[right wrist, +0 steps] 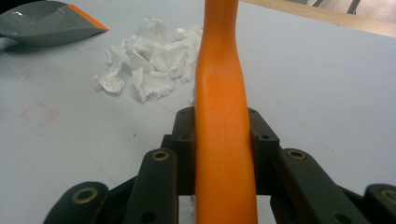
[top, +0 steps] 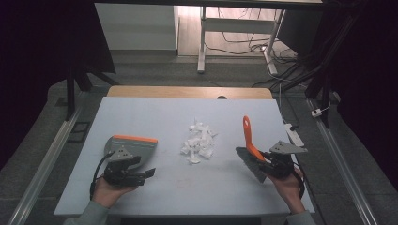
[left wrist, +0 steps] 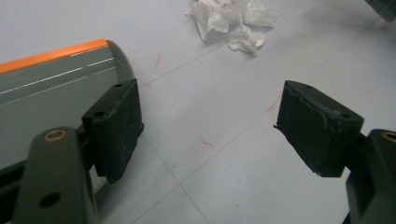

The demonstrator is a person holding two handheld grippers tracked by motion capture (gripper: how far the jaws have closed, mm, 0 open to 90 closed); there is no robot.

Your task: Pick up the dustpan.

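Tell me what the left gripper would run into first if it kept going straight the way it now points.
Probably the crumpled paper scraps. The left gripper has open jaws over bare table, with the scraps ahead; the dustpan lies beside one jaw. Depth is hard to judge.

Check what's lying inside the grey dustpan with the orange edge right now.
The grey plastic dustpan with the orange edge has a bare tray where visible; the crumpled white paper scraps lie apart on the table. The left gripper covers the pan's near end.

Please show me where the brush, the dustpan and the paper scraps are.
brush (right wrist: 224, 135): right gripper view, on its orange handle.
dustpan (top: 133, 146): high view, on its grey pan.
paper scraps (top: 199, 142): high view, middle of the white pile.
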